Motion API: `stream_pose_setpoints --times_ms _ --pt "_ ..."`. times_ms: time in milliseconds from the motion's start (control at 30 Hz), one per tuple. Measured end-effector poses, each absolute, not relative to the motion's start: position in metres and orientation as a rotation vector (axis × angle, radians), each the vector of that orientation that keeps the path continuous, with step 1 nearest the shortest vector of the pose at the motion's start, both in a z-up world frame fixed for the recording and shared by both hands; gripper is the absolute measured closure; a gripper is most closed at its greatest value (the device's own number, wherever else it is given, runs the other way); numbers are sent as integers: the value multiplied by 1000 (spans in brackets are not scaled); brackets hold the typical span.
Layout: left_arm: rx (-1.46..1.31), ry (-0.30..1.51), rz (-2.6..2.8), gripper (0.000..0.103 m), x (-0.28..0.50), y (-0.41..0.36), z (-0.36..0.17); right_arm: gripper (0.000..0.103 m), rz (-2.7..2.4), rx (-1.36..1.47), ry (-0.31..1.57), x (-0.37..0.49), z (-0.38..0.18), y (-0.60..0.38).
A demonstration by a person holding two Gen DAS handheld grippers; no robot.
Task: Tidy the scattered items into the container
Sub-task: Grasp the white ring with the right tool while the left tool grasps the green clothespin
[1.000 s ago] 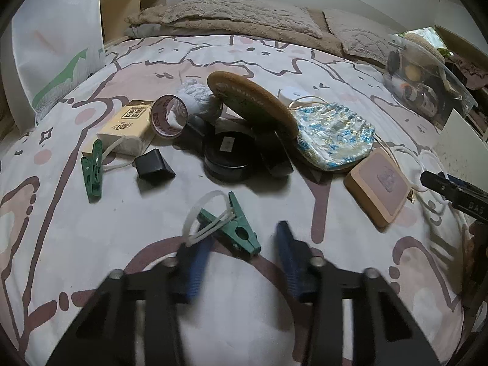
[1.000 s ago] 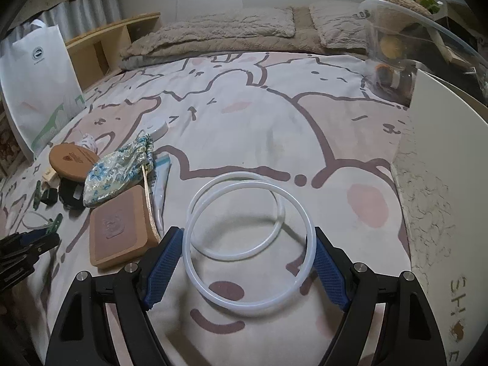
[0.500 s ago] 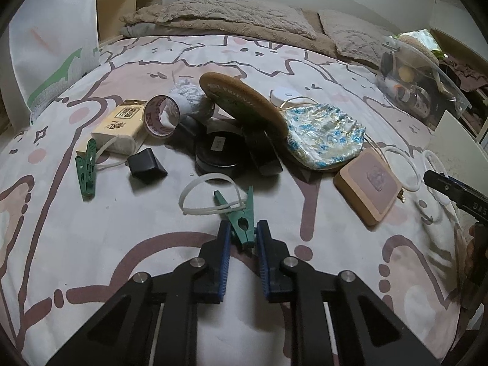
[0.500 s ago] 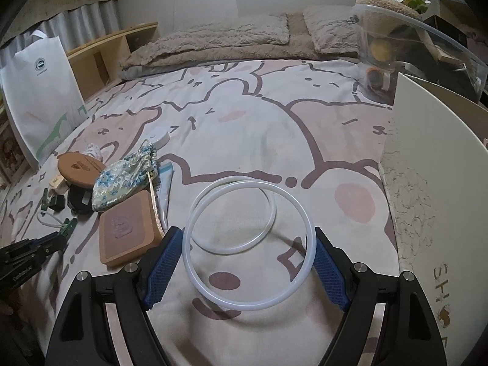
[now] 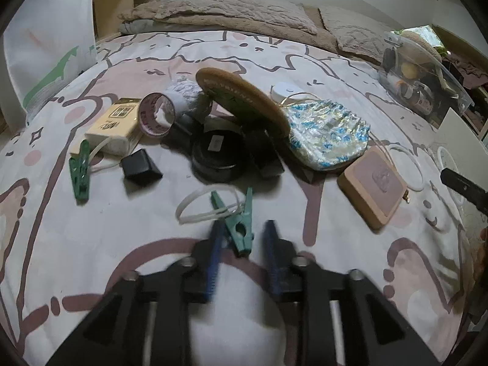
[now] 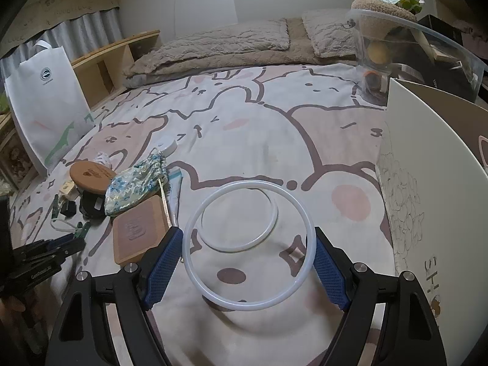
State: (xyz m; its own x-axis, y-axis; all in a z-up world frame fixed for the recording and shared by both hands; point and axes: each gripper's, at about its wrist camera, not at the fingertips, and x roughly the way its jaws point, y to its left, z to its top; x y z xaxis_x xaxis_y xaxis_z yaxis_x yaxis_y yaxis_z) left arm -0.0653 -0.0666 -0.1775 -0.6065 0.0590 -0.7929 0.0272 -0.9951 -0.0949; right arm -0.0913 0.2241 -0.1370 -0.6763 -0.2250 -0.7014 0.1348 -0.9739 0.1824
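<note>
Left gripper (image 5: 242, 244) low over the bed (image 5: 91, 244), jaws opening, teal clothespin (image 5: 239, 228) between them but pads clear of it; likely a re-grip. Right gripper (image 6: 248, 262) jaws wide, pads pressing both sides of the large white ring (image 6: 248, 245), held up off the bed for carrying. Clear container (image 6: 396, 45) sits far right, well apart from the clutter.

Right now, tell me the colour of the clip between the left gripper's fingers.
Green, teal-tinged. The clip shows best in the left wrist view.
</note>
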Motion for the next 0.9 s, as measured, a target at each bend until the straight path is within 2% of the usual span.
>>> stream_pose_setpoints --times_ms 33,67,267,300,400,900 --pt "-1385 -155 2791 50 -67 -66 -177 20 -2703 1153 -171 -91 -137 224" --pt "-1388 -154 2788 47 -70 -65 -178 20 -2701 1151 -171 -91 -136 223" --pt "-1424 -88 2816 46 -85 -61 -181 20 -2697 1145 -171 -90 -135 222" --pt "-1425 -83 2819 48 -86 -60 -181 20 -2697 1144 -171 -89 -134 222" --pt "-1424 -89 2825 75 -87 -62 -180 20 -2703 1132 -170 -88 -132 221" --pt "-1249 -149 2844 75 -58 -58 -147 20 -2730 979 -190 -72 -97 224"
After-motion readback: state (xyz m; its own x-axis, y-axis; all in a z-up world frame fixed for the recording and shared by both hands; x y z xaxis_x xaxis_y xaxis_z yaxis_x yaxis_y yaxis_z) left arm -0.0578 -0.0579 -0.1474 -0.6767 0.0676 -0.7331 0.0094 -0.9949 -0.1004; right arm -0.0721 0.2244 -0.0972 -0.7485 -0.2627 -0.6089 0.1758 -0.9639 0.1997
